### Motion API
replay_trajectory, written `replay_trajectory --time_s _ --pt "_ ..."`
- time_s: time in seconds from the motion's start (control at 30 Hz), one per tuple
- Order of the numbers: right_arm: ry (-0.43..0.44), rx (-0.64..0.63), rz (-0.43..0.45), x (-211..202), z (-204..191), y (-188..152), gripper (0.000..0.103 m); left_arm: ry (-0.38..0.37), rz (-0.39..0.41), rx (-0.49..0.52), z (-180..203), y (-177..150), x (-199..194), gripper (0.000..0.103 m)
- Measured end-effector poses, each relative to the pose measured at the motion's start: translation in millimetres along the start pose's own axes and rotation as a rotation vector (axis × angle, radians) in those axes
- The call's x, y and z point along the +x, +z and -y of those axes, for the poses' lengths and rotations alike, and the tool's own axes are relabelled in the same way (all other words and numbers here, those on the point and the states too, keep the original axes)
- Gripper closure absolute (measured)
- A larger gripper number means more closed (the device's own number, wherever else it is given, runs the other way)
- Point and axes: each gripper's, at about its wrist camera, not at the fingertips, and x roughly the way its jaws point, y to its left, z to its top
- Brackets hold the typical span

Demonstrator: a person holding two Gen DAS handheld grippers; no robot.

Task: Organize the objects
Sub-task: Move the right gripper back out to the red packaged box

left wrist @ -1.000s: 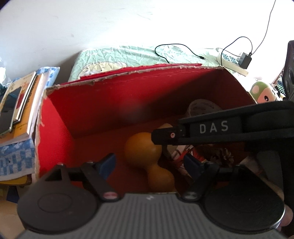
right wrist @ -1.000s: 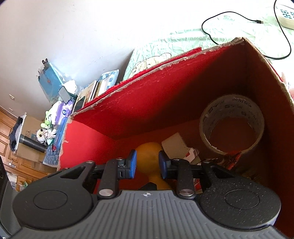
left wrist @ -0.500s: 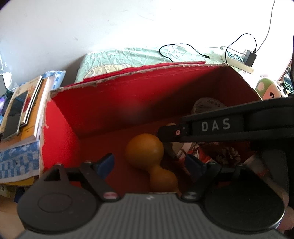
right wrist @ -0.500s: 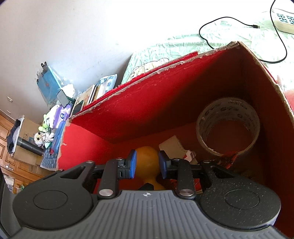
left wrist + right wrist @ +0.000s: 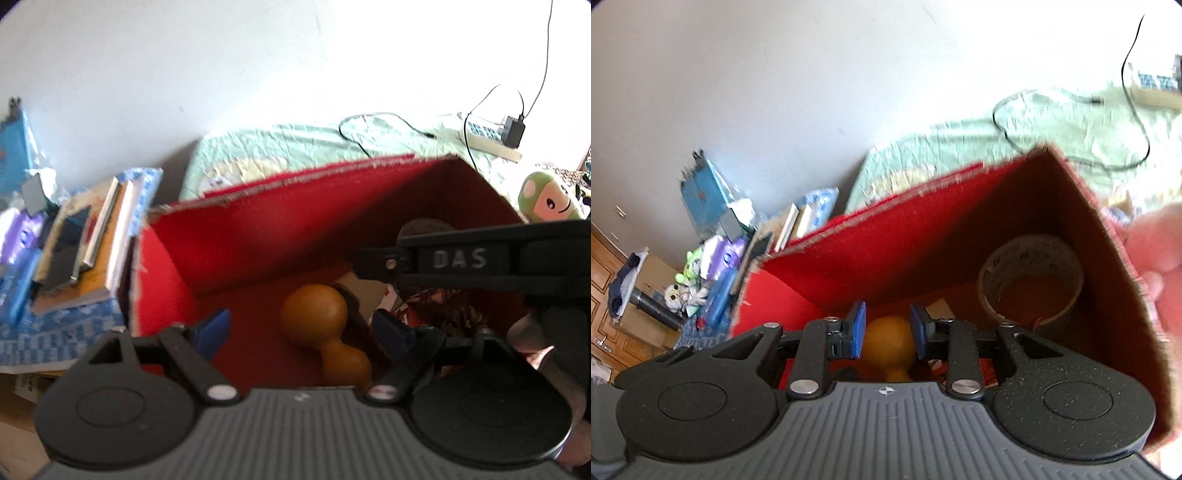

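Rising away from the orange gourd (image 5: 886,338), the right gripper (image 5: 887,330) has spread its jaws wider than before, holding nothing. The left gripper (image 5: 301,328) stays wide apart. Gourd lies inside the red box (image 5: 258,236), beside the tape roll (image 5: 1030,273): placing seems done.

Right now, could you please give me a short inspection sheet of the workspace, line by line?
Surface: green bedspread, with the red box in front of it.
Job's things: yellow gourd on the box floor; tape roll leaning in the far right corner; papers beside them.
Clutter: stack of books left of the box; green plush toy to the right.
Grippers: left gripper open above the gourd; right gripper partly open, fingers either side of the gourd, contact unclear.
Cables: black cable on the bedspread; charger in the power strip.
Surroundings: white wall; wooden cabinet.
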Motion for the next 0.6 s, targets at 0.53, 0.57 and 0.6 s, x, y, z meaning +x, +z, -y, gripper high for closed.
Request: replay_trajectory --time_s 0.53,0.57,0.6 --pt "0.096 -0.138 0.224 -85.4 -1.4 -24.6 0.053 0.066 0.097 -0.128 -9.6 -23.2 -81.4 0.013" --pt "0.102 -0.142 0.226 -89.2 -0.5 -26.5 0.053 0.070 0.102 -0.136 -9.7 -25.9 -84.9 0.013" --pt "0.111 -0.146 0.223 -92.1 1.5 -27.8 0.052 0.074 0.105 -0.142 -8.7 -27.8 -87.9 0.013"
